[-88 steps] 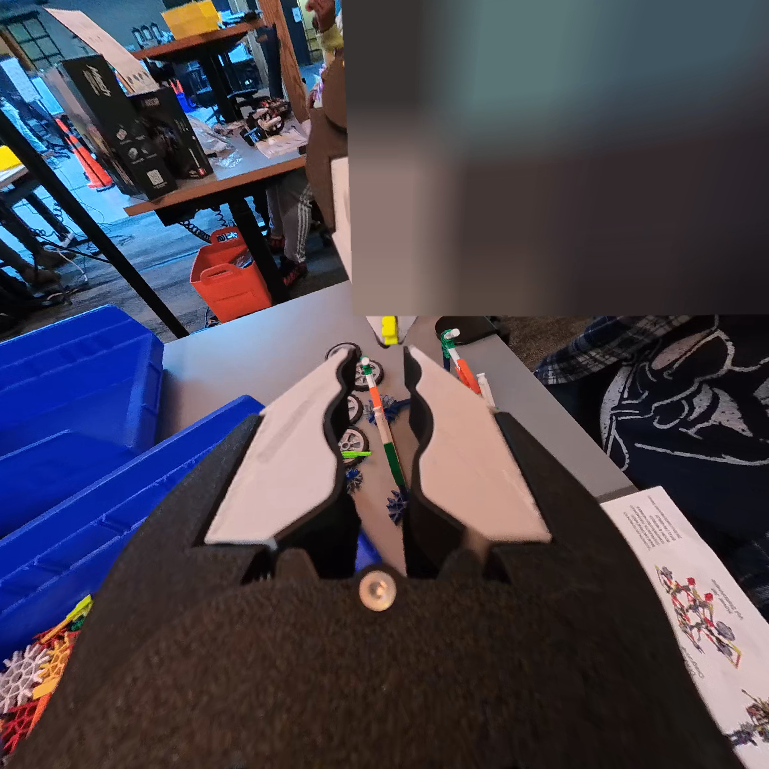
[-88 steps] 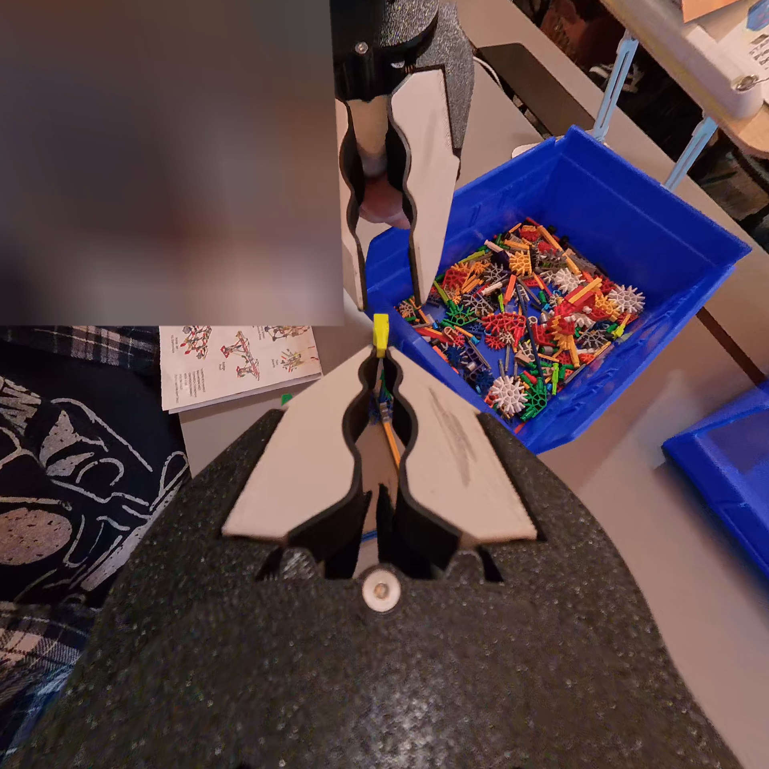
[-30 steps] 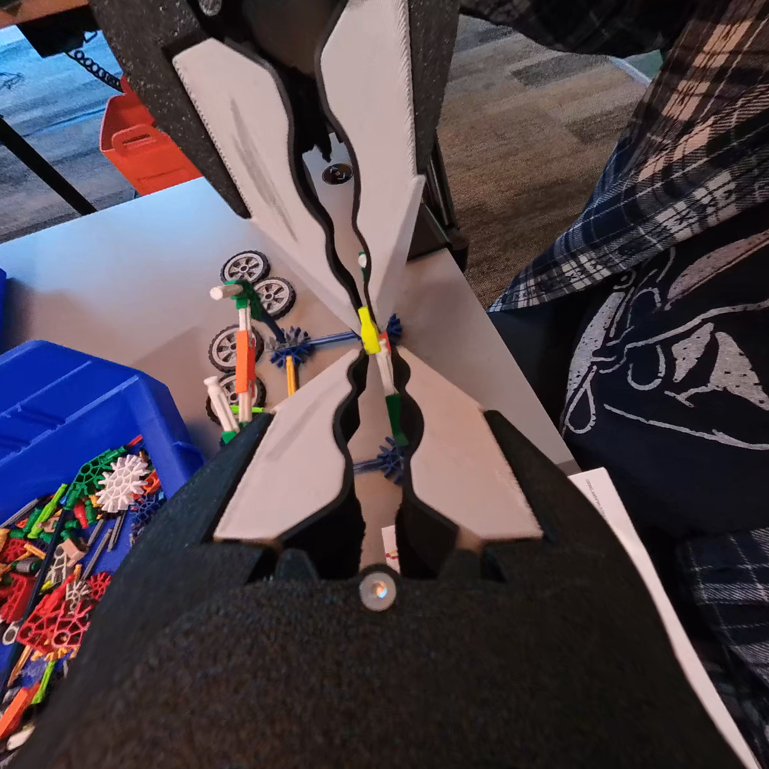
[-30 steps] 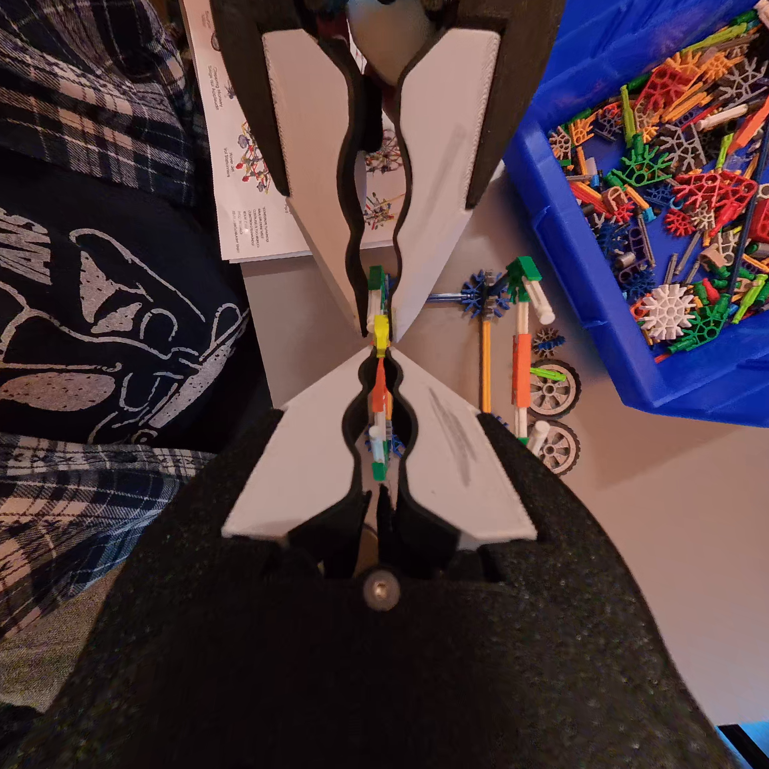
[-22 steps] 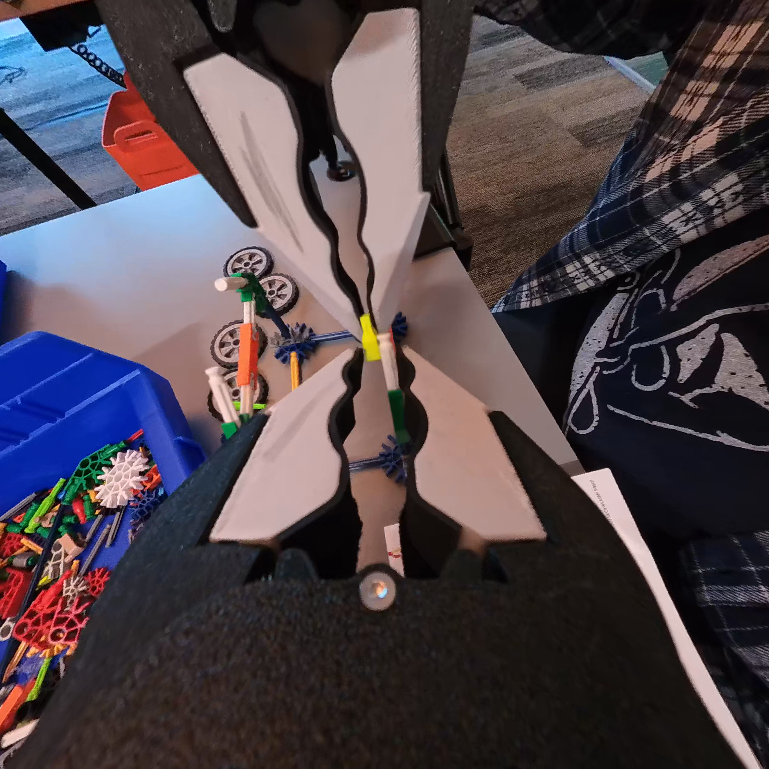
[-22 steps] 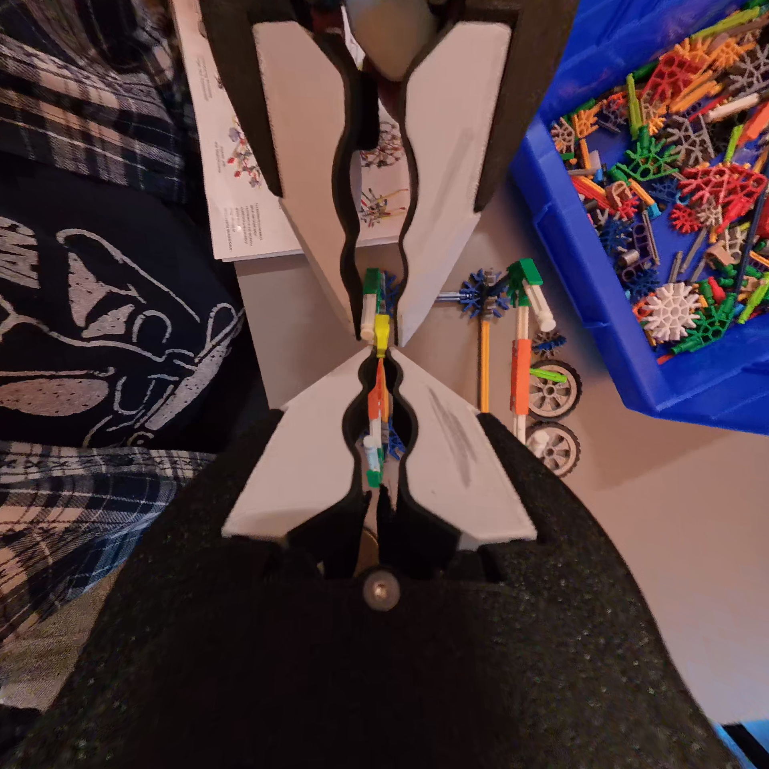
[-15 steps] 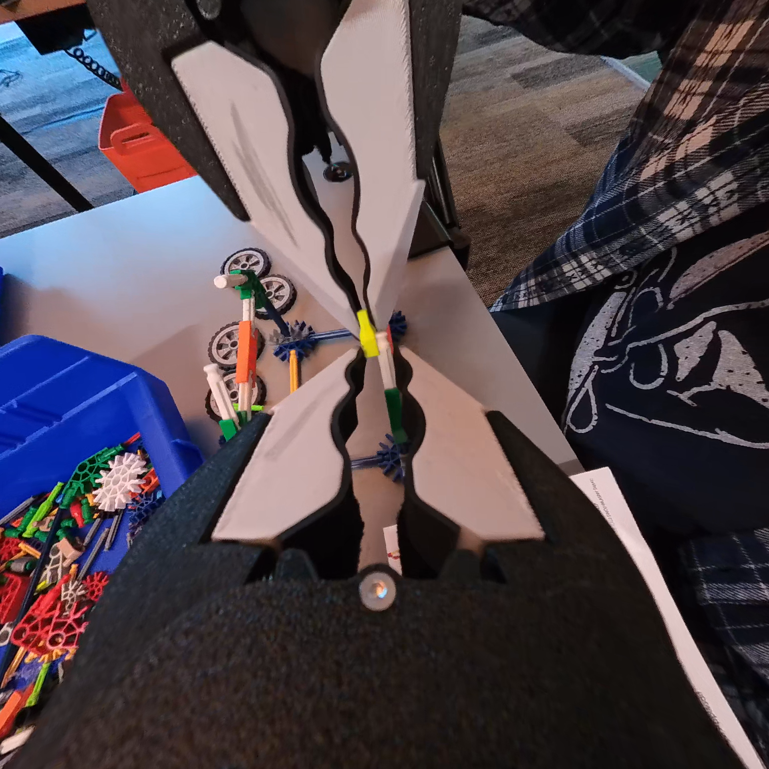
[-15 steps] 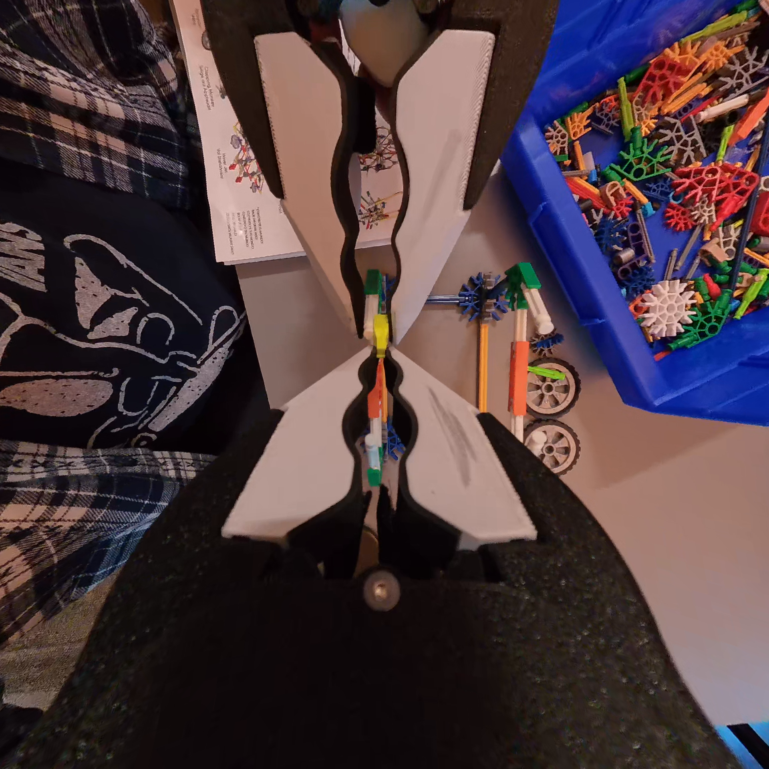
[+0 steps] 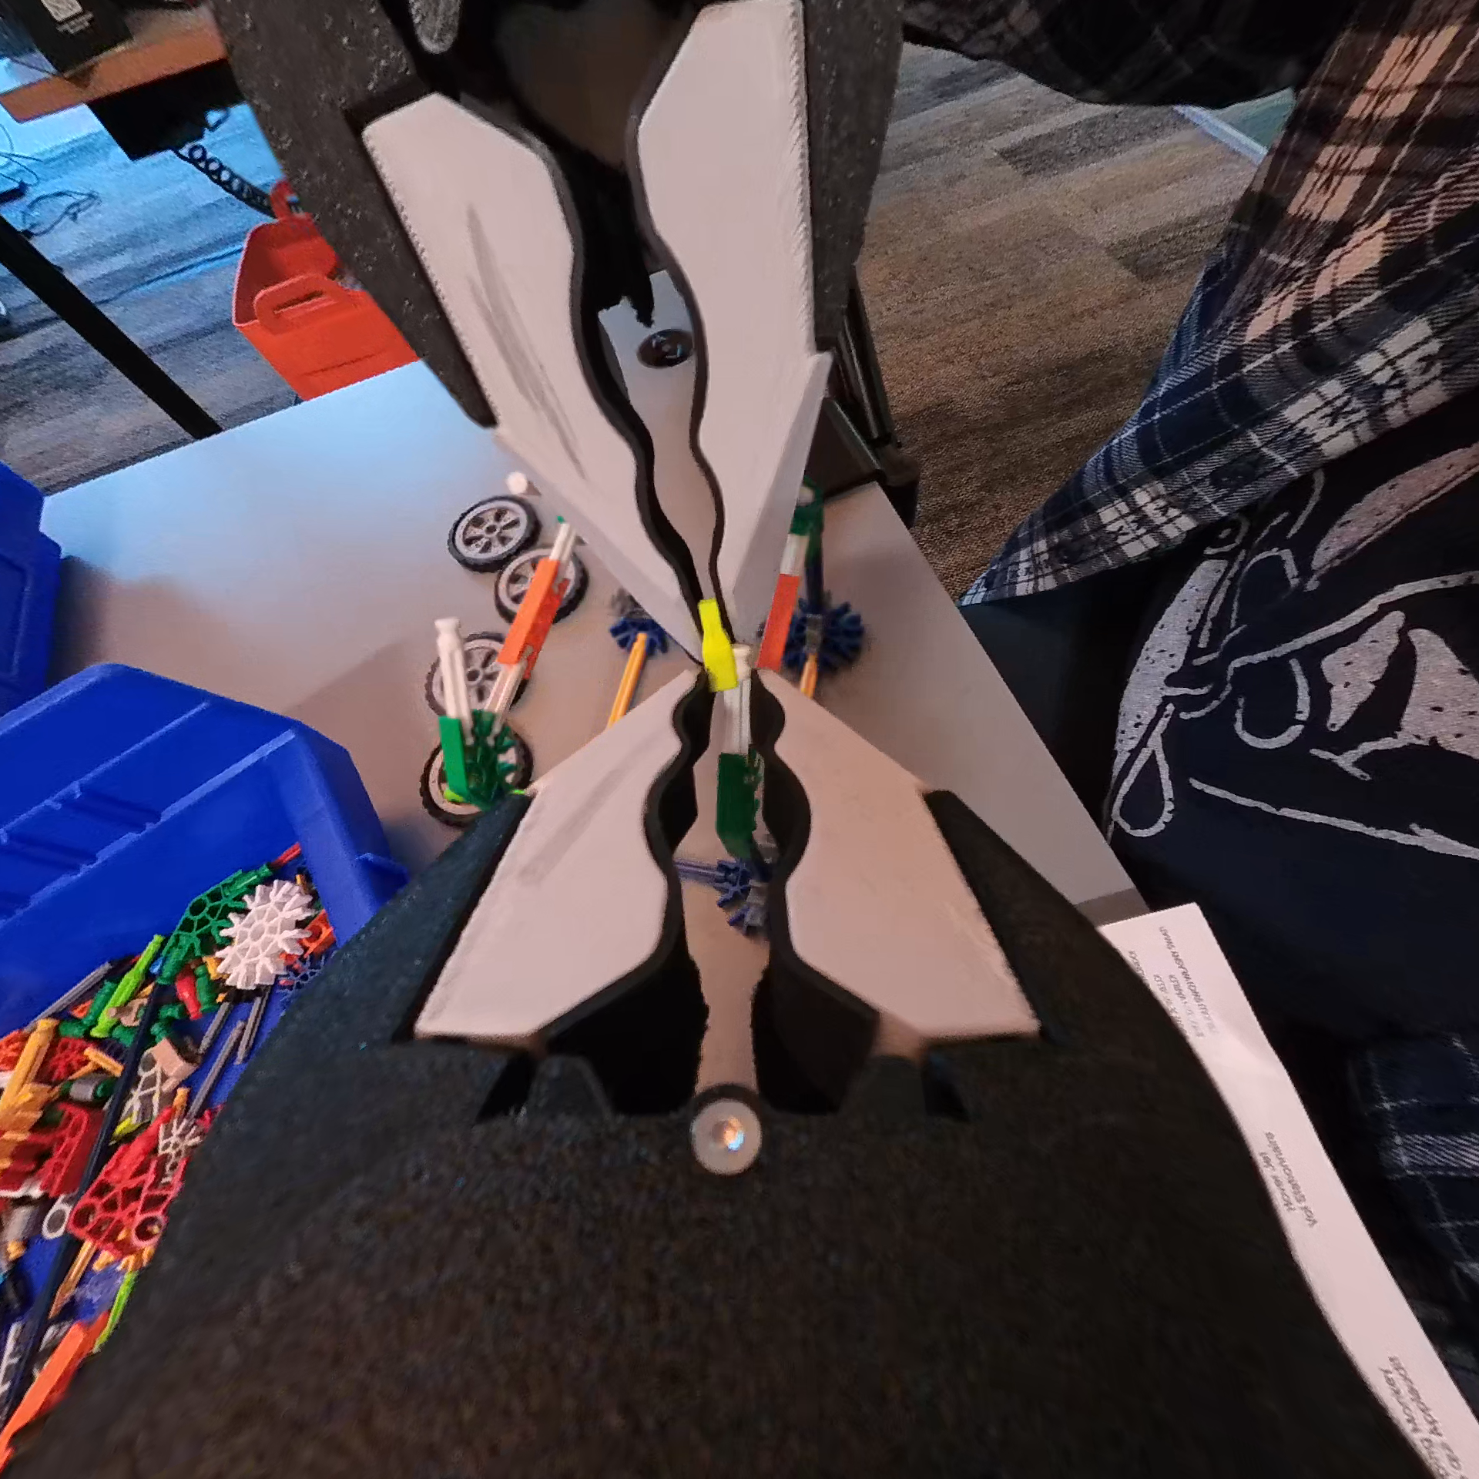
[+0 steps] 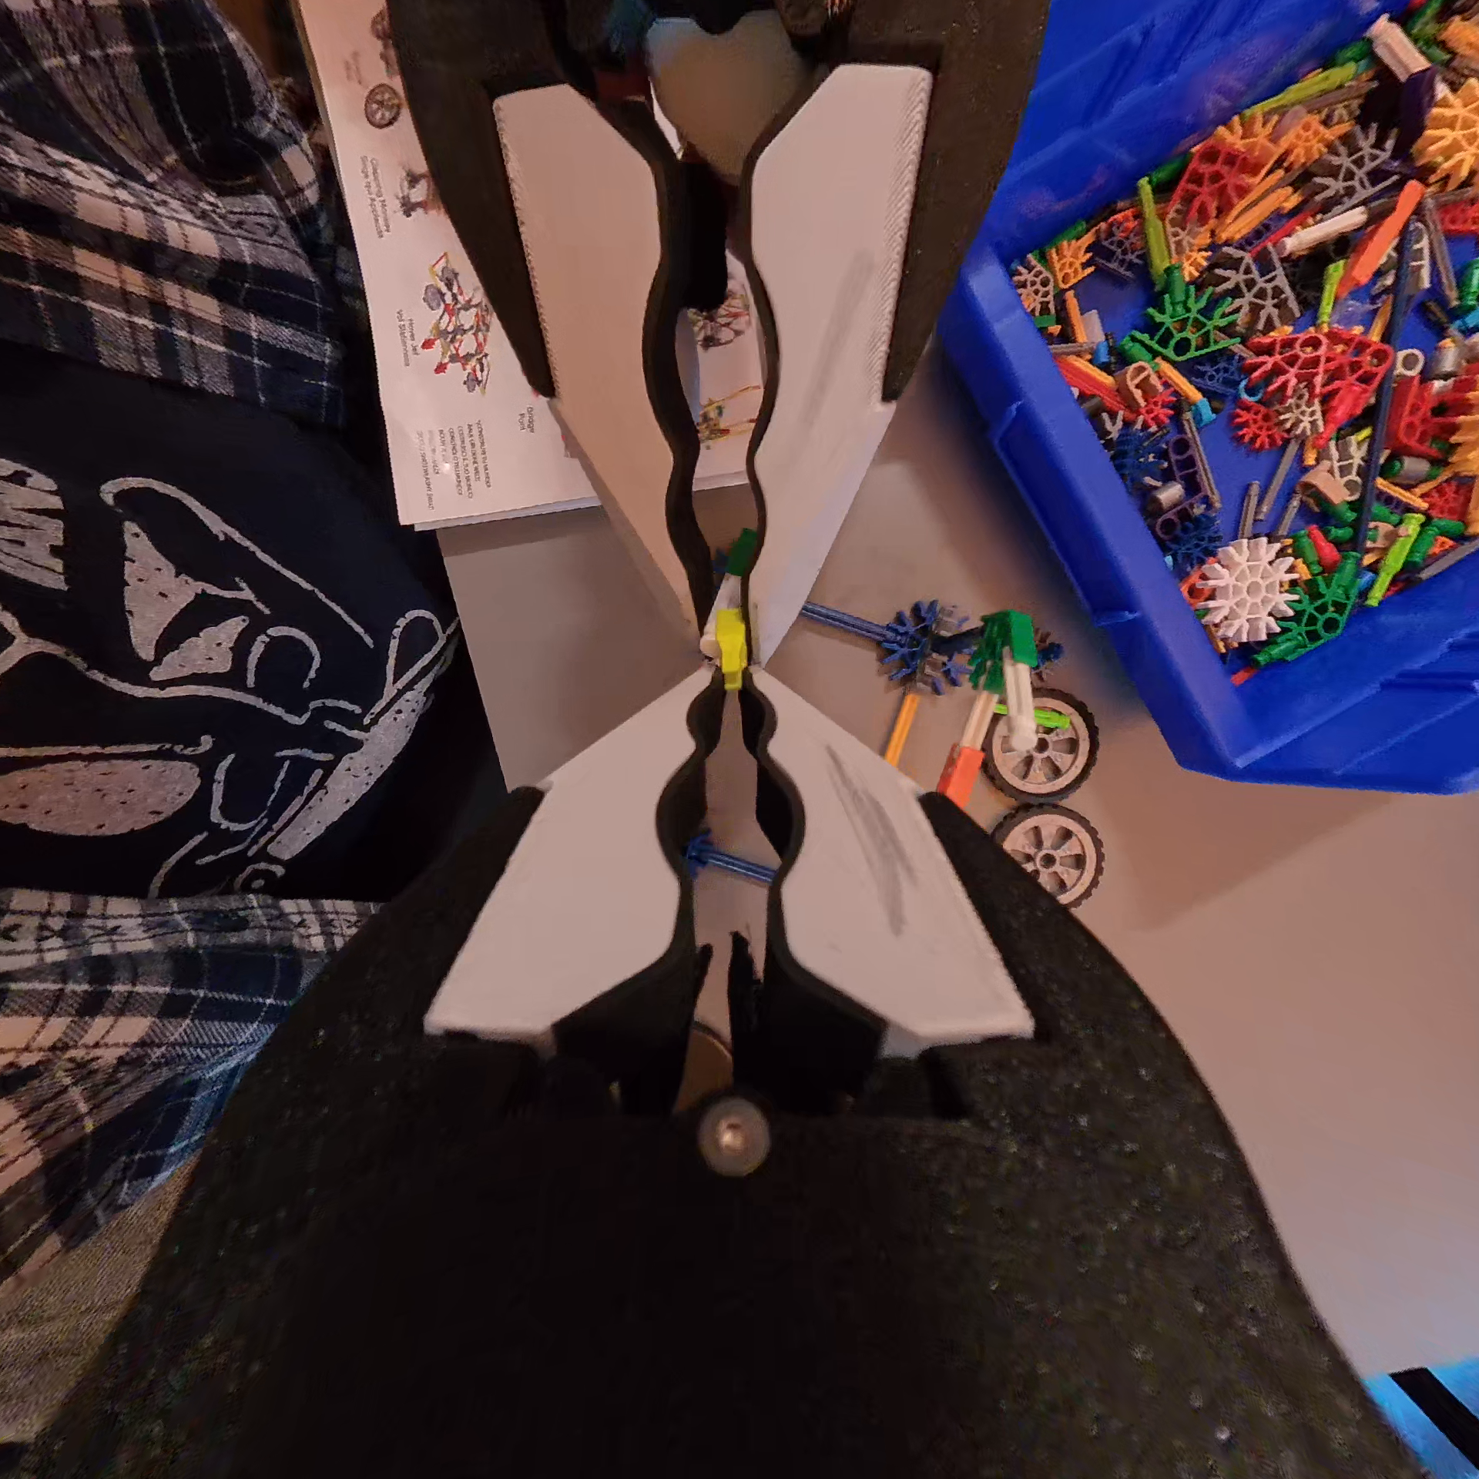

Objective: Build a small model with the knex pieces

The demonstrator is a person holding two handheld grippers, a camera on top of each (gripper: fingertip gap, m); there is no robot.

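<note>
The right gripper [image 10: 727, 680] and the left gripper [image 9: 724, 688] meet tip to tip above a pale counter [image 10: 1200, 1000], both touching one small yellow connector [image 10: 730, 650]. The right gripper's fingers are pressed together on the near end of this piece. The left gripper's fingers are clamped on a white rod [image 9: 736, 712] that ends in a green piece [image 9: 735, 800] and meets the yellow connector at the tips.

On the counter just below and beside the tips lies a partly built toy model [image 10: 992, 704] of coloured rods, blue star-shaped connectors and grey wheels [image 10: 1039, 751]. To the right in the right wrist view, near the model but apart from it, a blue bin [image 10: 1080, 512] holds a heap of mixed construction pieces [image 10: 1280, 384] in many colours. A printed instruction sheet [image 10: 432, 336] lies at the far left of the counter's edge. A person in a dark printed shirt [image 10: 200, 624] and plaid overshirt sits close against that edge. In the left wrist view an orange-red container [image 9: 308, 320] stands on the floor beyond the counter.
</note>
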